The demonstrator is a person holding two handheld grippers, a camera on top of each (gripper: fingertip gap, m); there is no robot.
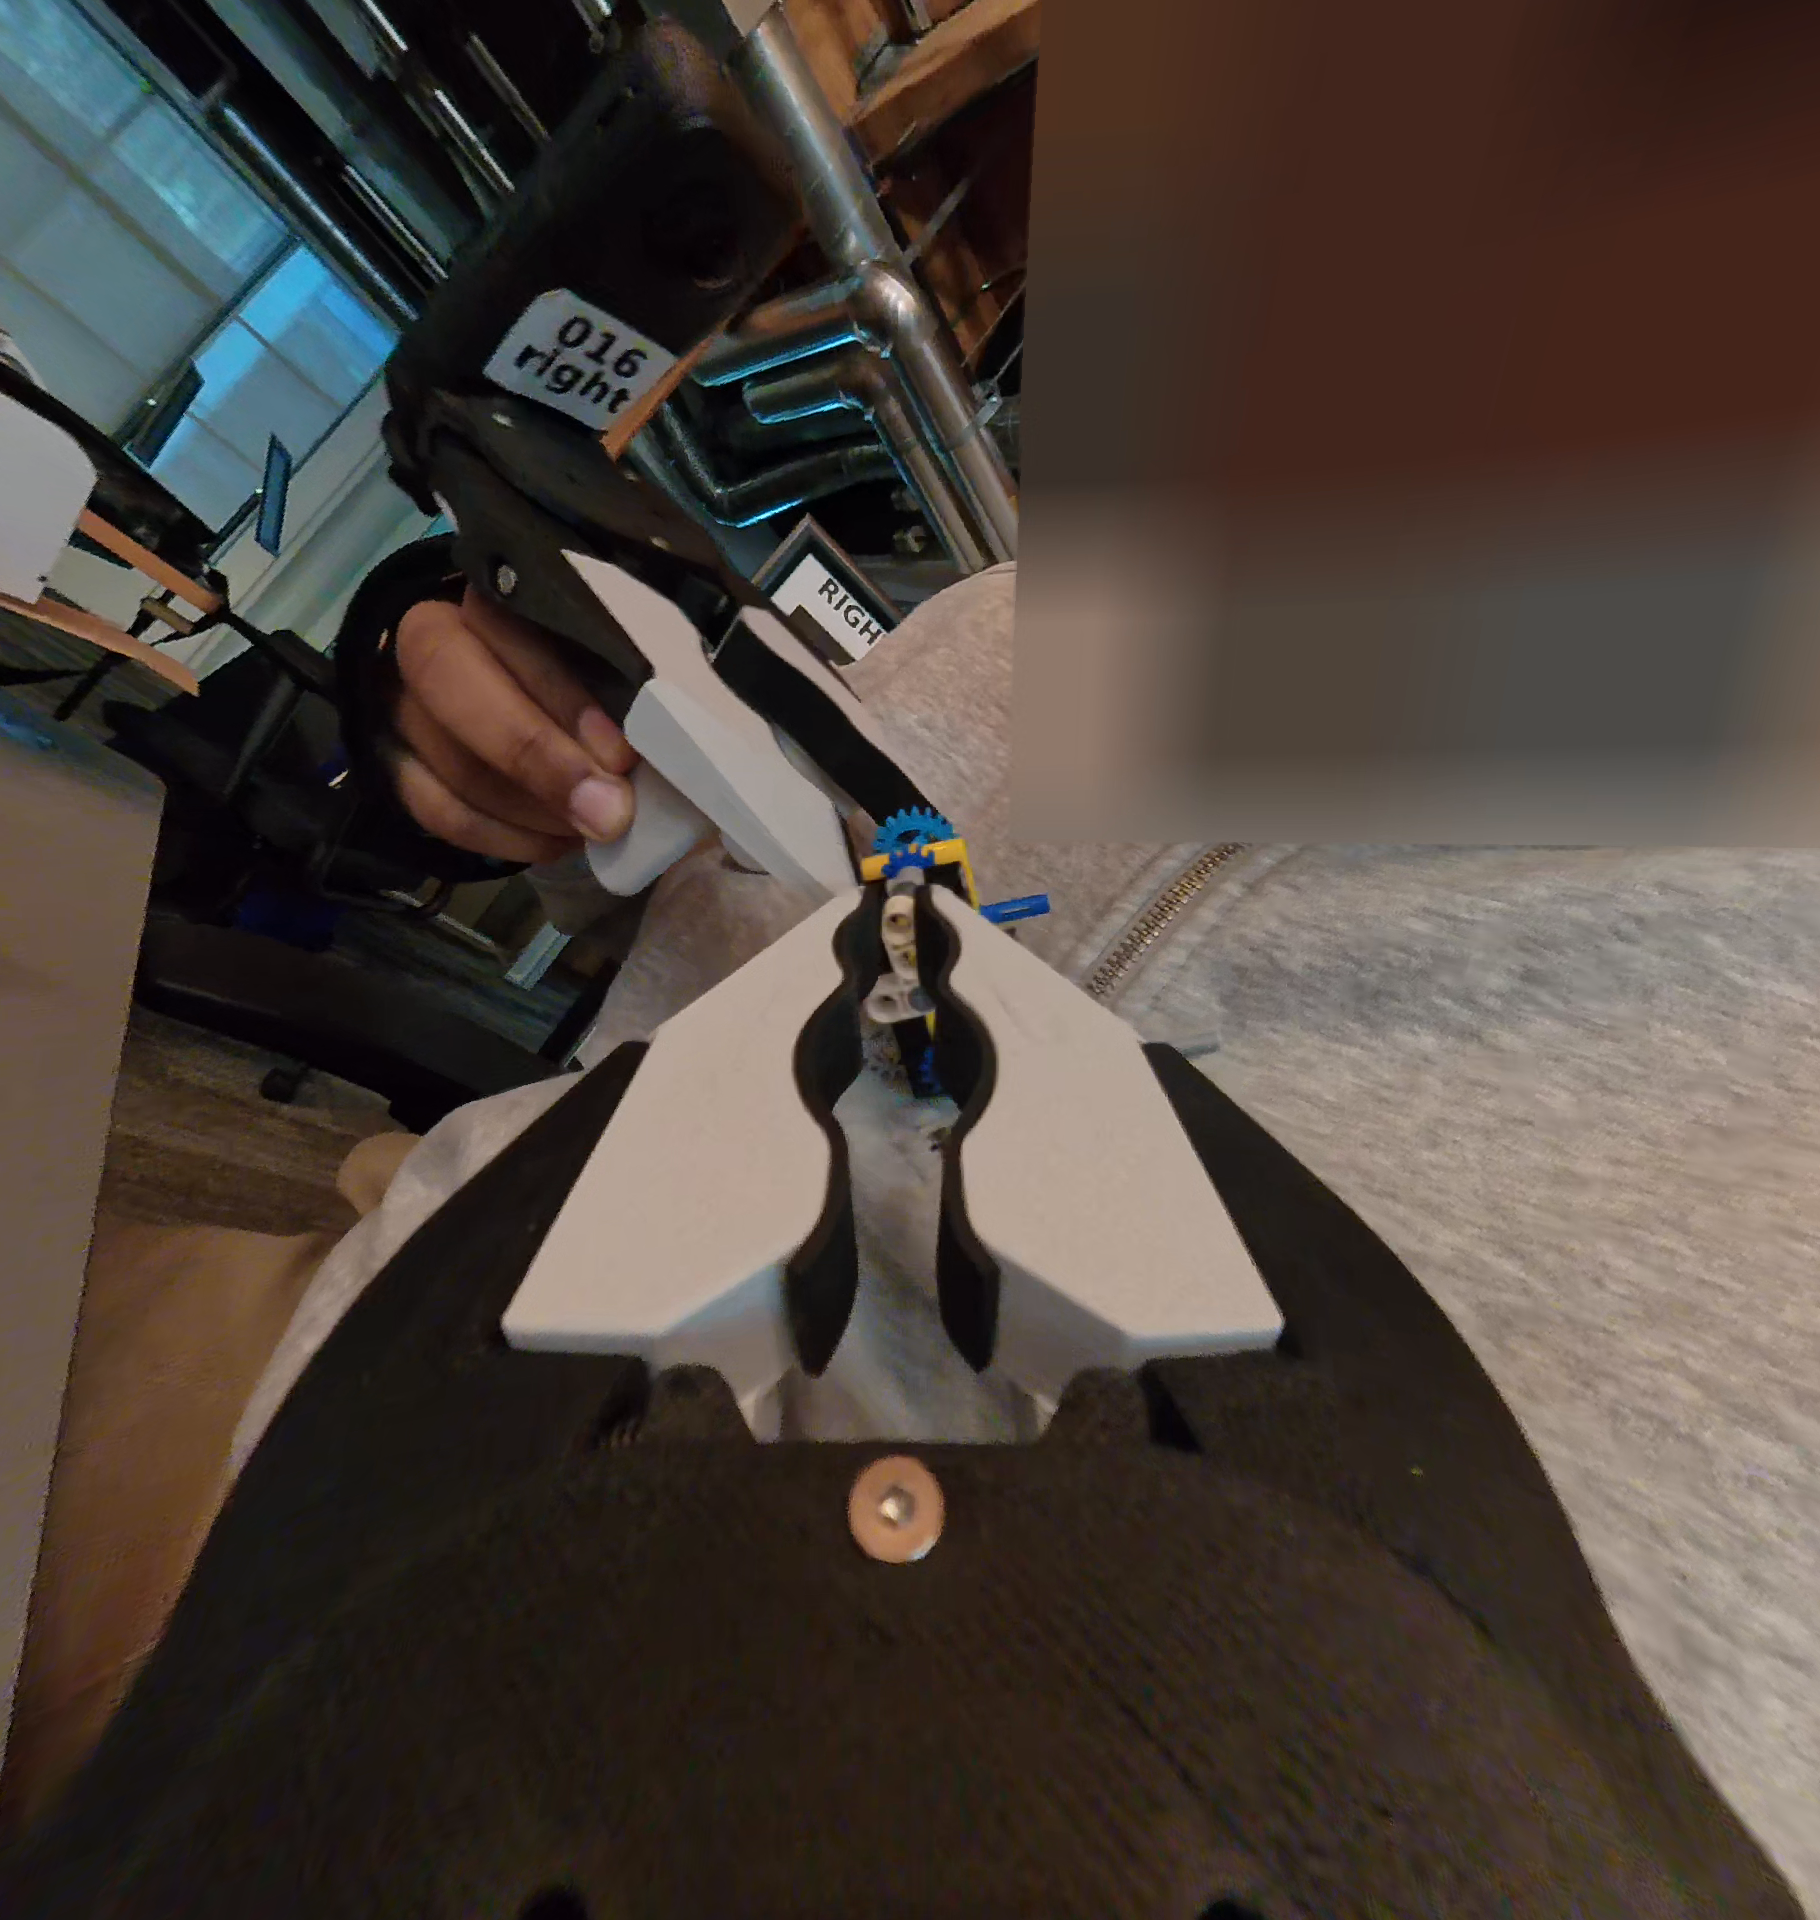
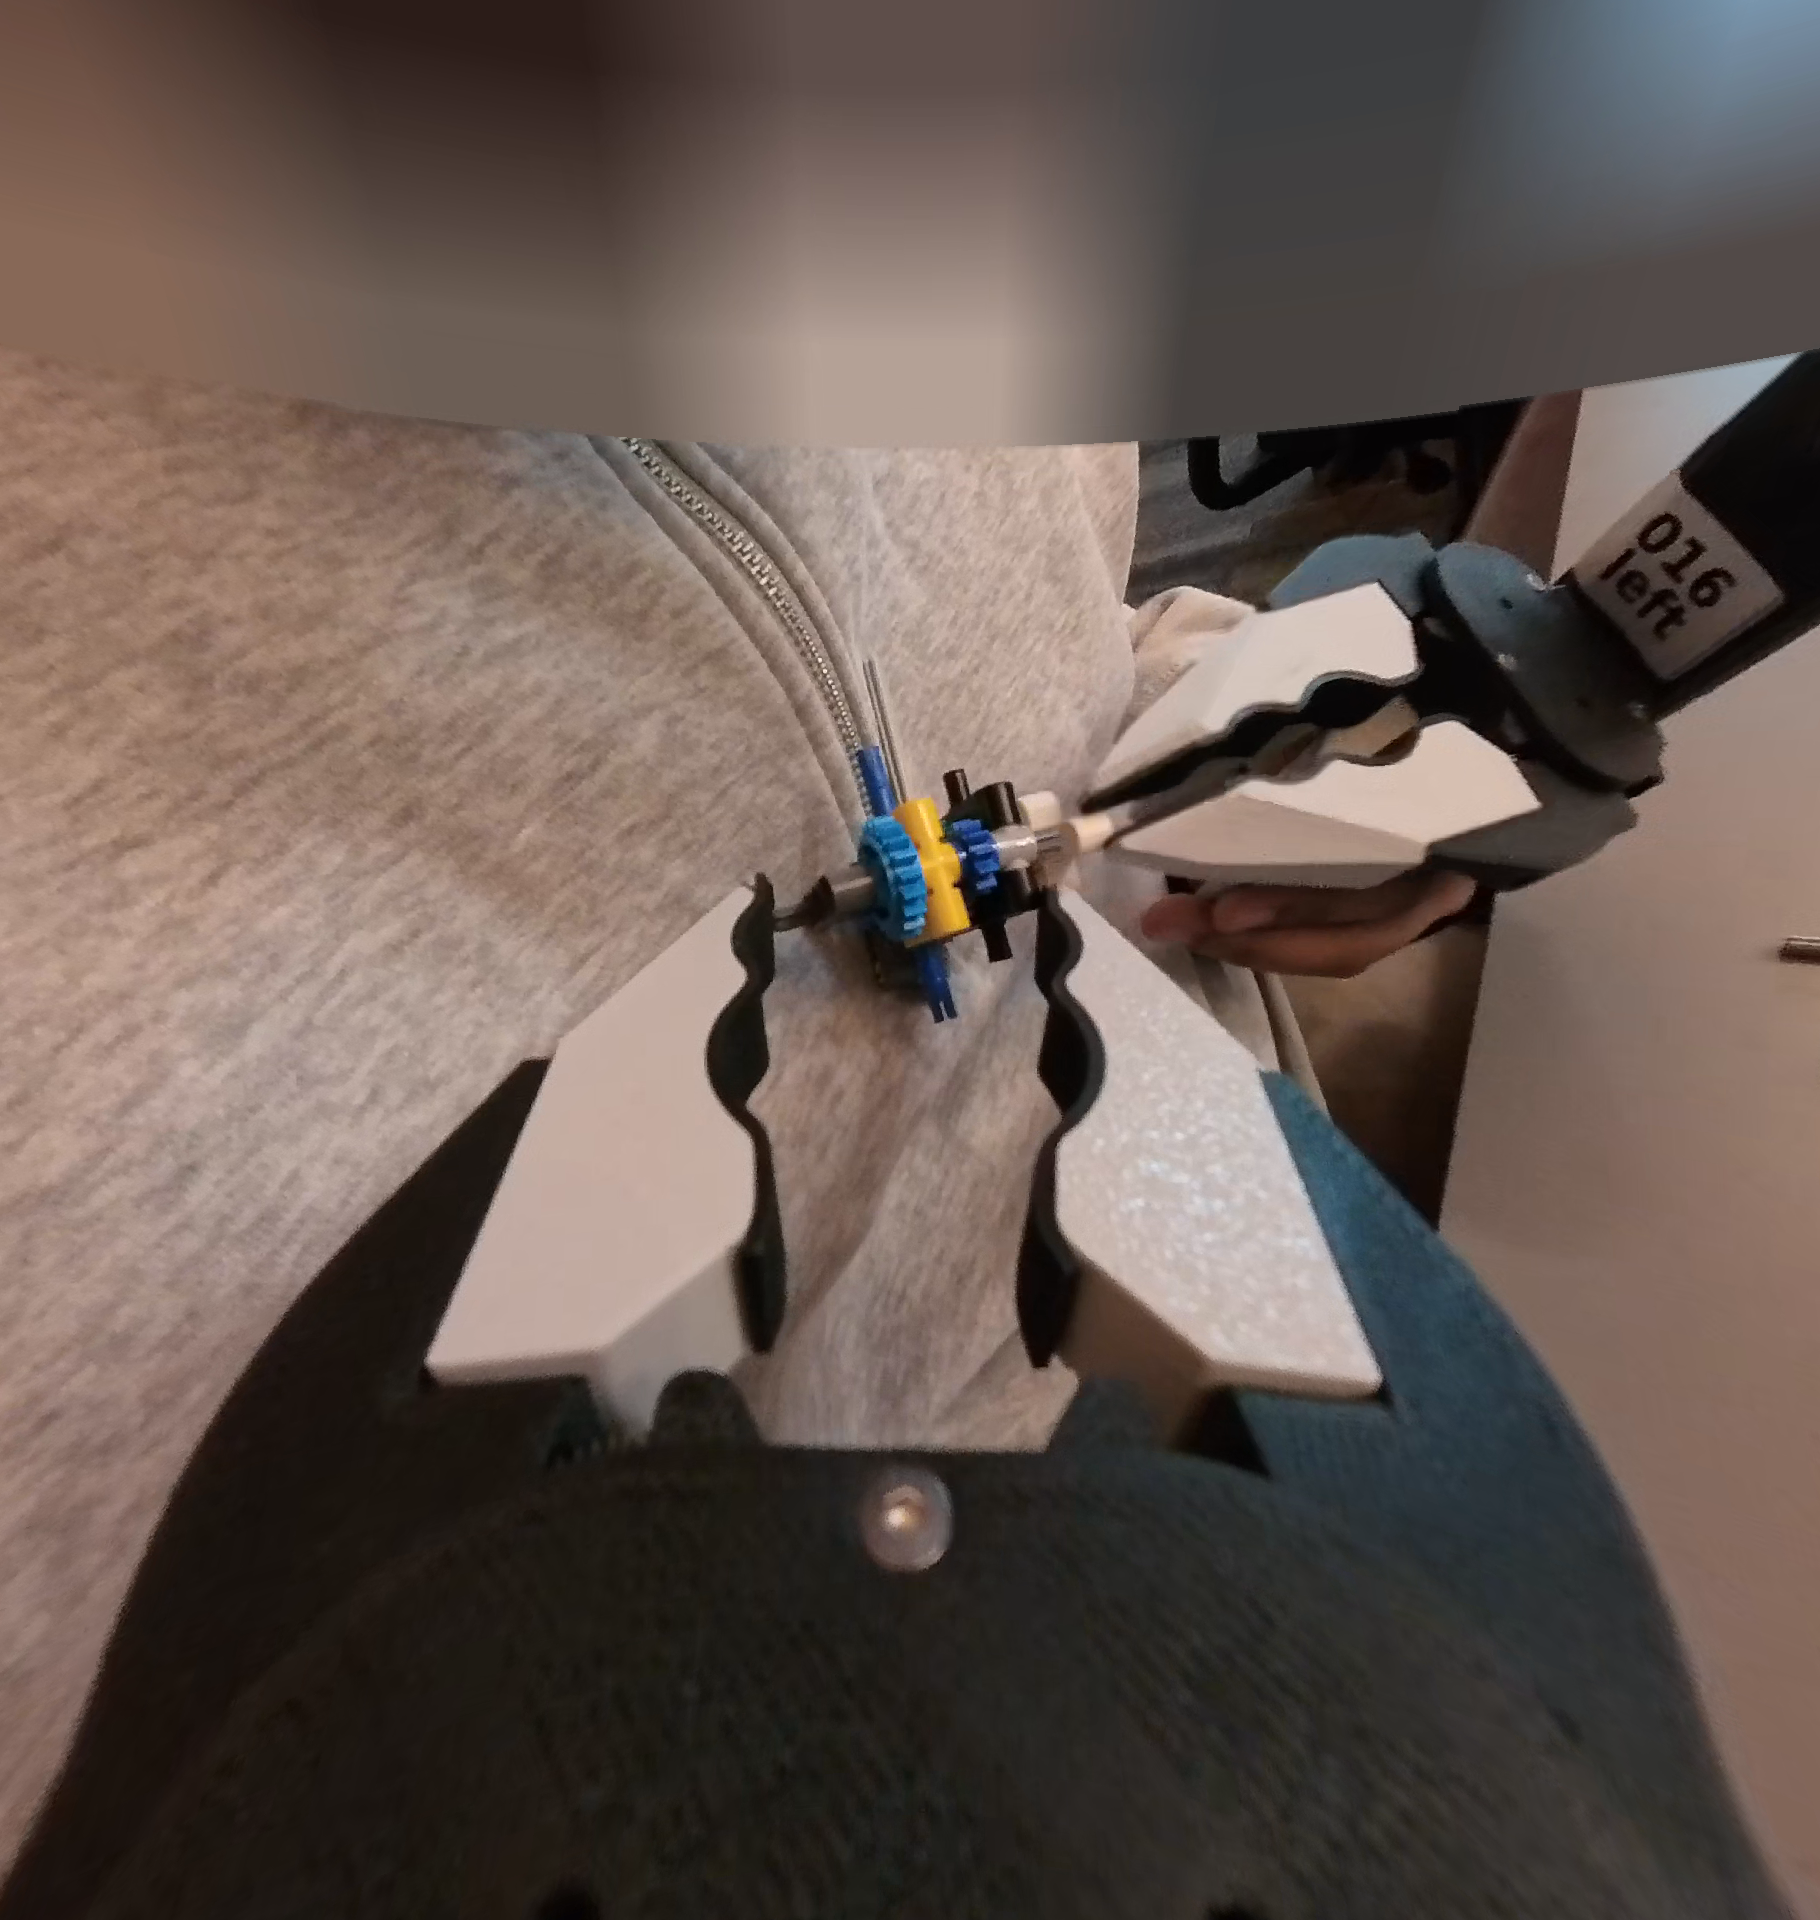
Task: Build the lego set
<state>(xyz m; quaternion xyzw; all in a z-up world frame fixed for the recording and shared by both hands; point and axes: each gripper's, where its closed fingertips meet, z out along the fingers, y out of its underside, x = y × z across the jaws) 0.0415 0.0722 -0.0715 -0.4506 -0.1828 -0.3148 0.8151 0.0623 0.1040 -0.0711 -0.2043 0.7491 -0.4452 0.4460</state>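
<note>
Left claw (image 1: pixel 901 925) clamped tight on the white end of the small lego assembly (image 2: pixel 937 868) of blue gears and yellow block, held in the air against a grey zip hoodie (image 2: pixel 366 727), right claw (image 2: pixel 901 914) spread wide around it, its left tip touching the axle end.

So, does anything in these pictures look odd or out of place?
Nothing looks damaged. The lego assembly is held in the air before a grey hoodie, gripped only at its white end by the left gripper. The right gripper is open around it.
</note>
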